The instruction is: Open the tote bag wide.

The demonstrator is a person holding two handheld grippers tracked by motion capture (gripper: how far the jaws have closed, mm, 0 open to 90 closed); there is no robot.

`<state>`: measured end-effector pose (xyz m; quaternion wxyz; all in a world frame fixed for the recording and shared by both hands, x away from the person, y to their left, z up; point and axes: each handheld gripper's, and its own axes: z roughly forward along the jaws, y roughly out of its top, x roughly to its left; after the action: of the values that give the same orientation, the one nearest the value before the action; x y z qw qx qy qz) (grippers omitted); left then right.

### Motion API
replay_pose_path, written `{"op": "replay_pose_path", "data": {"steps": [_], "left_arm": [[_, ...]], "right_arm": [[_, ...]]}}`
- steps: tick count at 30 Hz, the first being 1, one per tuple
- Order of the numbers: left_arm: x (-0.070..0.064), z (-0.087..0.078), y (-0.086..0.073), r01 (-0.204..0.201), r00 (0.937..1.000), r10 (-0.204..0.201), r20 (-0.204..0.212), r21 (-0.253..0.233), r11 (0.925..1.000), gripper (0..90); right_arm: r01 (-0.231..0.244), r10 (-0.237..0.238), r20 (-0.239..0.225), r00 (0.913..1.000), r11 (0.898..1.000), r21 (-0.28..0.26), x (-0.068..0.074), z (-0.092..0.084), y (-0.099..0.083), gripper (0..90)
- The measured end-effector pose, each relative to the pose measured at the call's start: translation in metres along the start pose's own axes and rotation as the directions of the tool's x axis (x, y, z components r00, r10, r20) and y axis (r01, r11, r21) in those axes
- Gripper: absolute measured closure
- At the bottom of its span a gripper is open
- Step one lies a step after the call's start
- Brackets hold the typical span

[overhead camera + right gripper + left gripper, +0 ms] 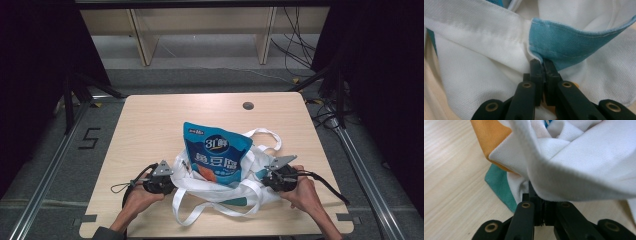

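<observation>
Blue snack packet (216,152) stands partly inside the white cloth bag (235,192) at table (150,125) centre, left gripper (167,181) at 9 o'clock and right gripper (270,179) at 3 o'clock each clamped on the bag's rim; judged roughly half done, packet top not yet covered.

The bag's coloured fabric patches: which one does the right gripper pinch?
The blue-trimmed edge: the right gripper bites its seam with the white cloth. The orange and green patches lie by the left gripper.
</observation>
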<state>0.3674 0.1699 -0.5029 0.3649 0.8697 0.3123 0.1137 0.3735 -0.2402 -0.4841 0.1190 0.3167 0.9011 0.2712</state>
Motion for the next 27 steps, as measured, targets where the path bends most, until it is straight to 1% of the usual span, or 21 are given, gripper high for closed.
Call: {"op": "replay_pose_path", "data": {"steps": [1, 3, 4, 7, 8, 9, 10, 11, 12, 13, 15, 16, 17, 19, 20, 22, 23, 24, 25, 26, 27], "left_arm": [[-0.001, -0.005, 0.002, -0.015, 0.9998, 0.016, -0.011, 0.007, 0.9999, 84.9], [-0.001, -0.021, 0.005, -0.025, 0.9997, 0.024, -0.010, -0.023, 0.9994, 77.7], [0.000, -0.031, 0.007, -0.032, 0.9994, 0.032, -0.011, -0.032, 0.9990, 73.8], [0.009, -0.062, 0.015, 0.007, 0.9999, -0.008, -0.010, -0.107, 0.9943, 67.4], [0.012, -0.070, 0.019, 0.048, 0.9987, -0.050, -0.009, -0.151, 0.9874, 64.2], [0.014, -0.075, 0.025, 0.086, 0.9960, -0.089, -0.006, -0.208, 0.9743, 64.5], [0.019, -0.081, 0.032, 0.123, 0.9924, -0.116, 0.041, -0.245, 0.9619, 63.1], [0.020, -0.083, 0.037, 0.143, 0.9896, -0.134, 0.052, -0.252, 0.9572, 64.0], [0.021, -0.084, 0.044, 0.137, 0.9905, -0.129, 0.048, -0.241, 0.9607, 63.4], [0.022, -0.082, 0.050, 0.126, 0.9920, -0.124, 0.023, -0.264, 0.9563, 61.5], [0.025, -0.078, 0.063, 0.137, 0.9906, -0.131, 0.040, -0.246, 0.9596, 56.4], [0.026, -0.074, 0.068, 0.149, 0.9888, -0.142, 0.047, -0.252, 0.9562, 54.9], [0.028, -0.070, 0.074, 0.154, 0.9881, -0.149, 0.041, -0.234, 0.9599, 52.5], [0.032, -0.059, 0.083, 0.188, 0.9819, -0.178, 0.064, -0.235, 0.9535, 49.0], [0.032, -0.054, 0.085, 0.189, 0.9817, -0.178, 0.069, -0.220, 0.9571, 48.8], [0.032, -0.045, 0.087, 0.187, 0.9817, -0.176, 0.073, -0.194, 0.9631, 53.6], [0.034, -0.037, 0.087, 0.183, 0.9827, -0.177, 0.055, -0.166, 0.9689, 55.7], [0.038, -0.032, 0.085, 0.192, 0.9812, -0.185, 0.054, -0.163, 0.9679, 60.8], [0.041, -0.026, 0.083, 0.224, 0.9743, -0.217, 0.062, -0.173, 0.9591, 69.6], [0.045, -0.022, 0.081, 0.234, 0.9717, -0.225, 0.073, -0.167, 0.9578, 75.5], [0.047, -0.018, 0.078, 0.228, 0.9732, -0.221, 0.063, -0.149, 0.9621, 76.9]], "right_arm": [[0.042, -0.042, -0.023, 0.9988, 0.999, 0.001, -0.002, 0.000, 0.001, 88.2], [0.008, -0.008, -0.012, 0.9999, 1.000, -0.027, 0.000, -0.004, 0.000, 88.0], [0.025, -0.027, -0.027, 0.9993, 0.999, -0.043, -0.003, -0.006, 0.000, 87.9], [0.002, -0.004, -0.044, 0.9990, 0.998, -0.059, -0.005, -0.009, 0.001, 87.8], [0.011, -0.014, -0.049, 0.9987, 0.999, -0.048, -0.006, -0.012, 0.002, 87.7], [0.017, -0.019, -0.051, 0.9985, 0.999, -0.049, -0.007, -0.012, 0.002, 87.6], [0.000, -0.003, -0.050, 0.9987, 0.998, -0.068, -0.006, -0.010, 0.001, 87.6], [-0.002, -0.002, -0.053, 0.9986, 0.997, -0.072, -0.006, -0.011, 0.002, 87.4], [0.002, -0.006, -0.043, 0.9990, 0.997, -0.075, -0.006, -0.012, 0.002, 87.4], [0.004, -0.008, -0.048, 0.9988, 0.998, -0.070, -0.007, -0.013, 0.002, 87.4], [-0.002, -0.002, -0.054, 0.9985, 0.998, -0.063, -0.007, -0.014, 0.002, 87.2], [-0.014, 0.010, -0.056, 0.9984, 0.997, -0.077, -0.006, -0.013, 0.002, 87.1], [-0.020, 0.016, -0.057, 0.9983, 0.997, -0.079, -0.006, -0.013, 0.002, 86.7], [-0.009, 0.005, -0.057, 0.9984, 0.998, -0.070, -0.008, -0.015, 0.002, 86.1], [-0.016, 0.011, -0.054, 0.9985, 0.995, -0.094, -0.008, -0.015, 0.002, 84.9], [-0.027, 0.021, -0.059, 0.9980, 0.993, -0.118, -0.009, -0.018, 0.002, 80.9], [-0.048, 0.040, -0.069, 0.9968, 0.992, -0.118, -0.009, -0.021, 0.003, 80.0], [-0.029, 0.020, -0.068, 0.9975, 0.992, -0.127, -0.012, -0.025, 0.003, 78.5], [-0.046, 0.038, -0.060, 0.9975, 0.988, -0.146, -0.011, -0.028, 0.004, 76.3], [-0.067, 0.059, -0.058, 0.9966, 0.987, -0.149, -0.010, -0.033, 0.005, 73.3], [-0.043, 0.033, -0.056, 0.9979, 0.984, -0.172, -0.012, -0.039, 0.007, 71.7]]}}
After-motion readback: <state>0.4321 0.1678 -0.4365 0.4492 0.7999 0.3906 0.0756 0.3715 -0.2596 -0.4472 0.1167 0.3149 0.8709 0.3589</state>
